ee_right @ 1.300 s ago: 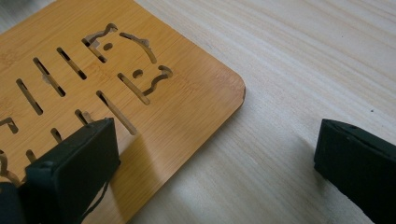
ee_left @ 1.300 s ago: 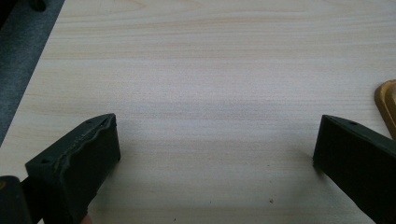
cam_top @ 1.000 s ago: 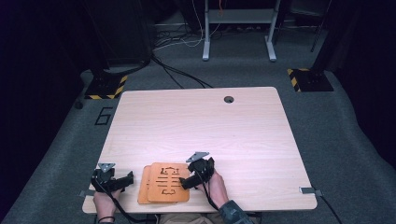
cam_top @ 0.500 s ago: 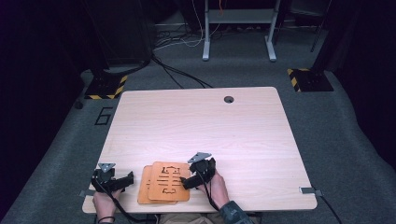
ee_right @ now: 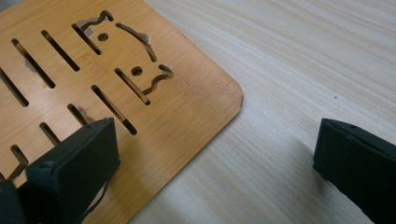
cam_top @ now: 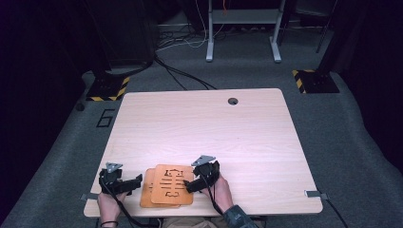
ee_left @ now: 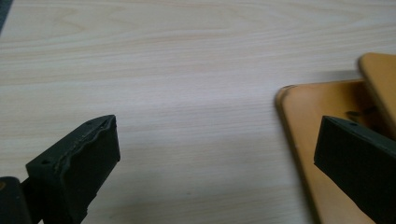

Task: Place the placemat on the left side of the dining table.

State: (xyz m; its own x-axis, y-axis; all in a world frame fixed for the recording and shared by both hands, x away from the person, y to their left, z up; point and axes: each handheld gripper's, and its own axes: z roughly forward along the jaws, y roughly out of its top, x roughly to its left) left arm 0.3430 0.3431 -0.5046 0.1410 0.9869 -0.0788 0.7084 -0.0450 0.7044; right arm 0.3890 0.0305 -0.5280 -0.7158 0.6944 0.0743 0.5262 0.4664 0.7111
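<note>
Bamboo-coloured flat slotted boards (cam_top: 168, 185), probably two stacked, look stiff, light, thin: grip an overhanging edge. Right gripper (ee_right: 215, 154) straddles the corner, wide open, empty; left gripper (ee_left: 215, 163) likewise.

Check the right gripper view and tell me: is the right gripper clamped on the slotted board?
No: the right gripper stands open, one jaw over the slotted board, the other over the bare table.
</note>
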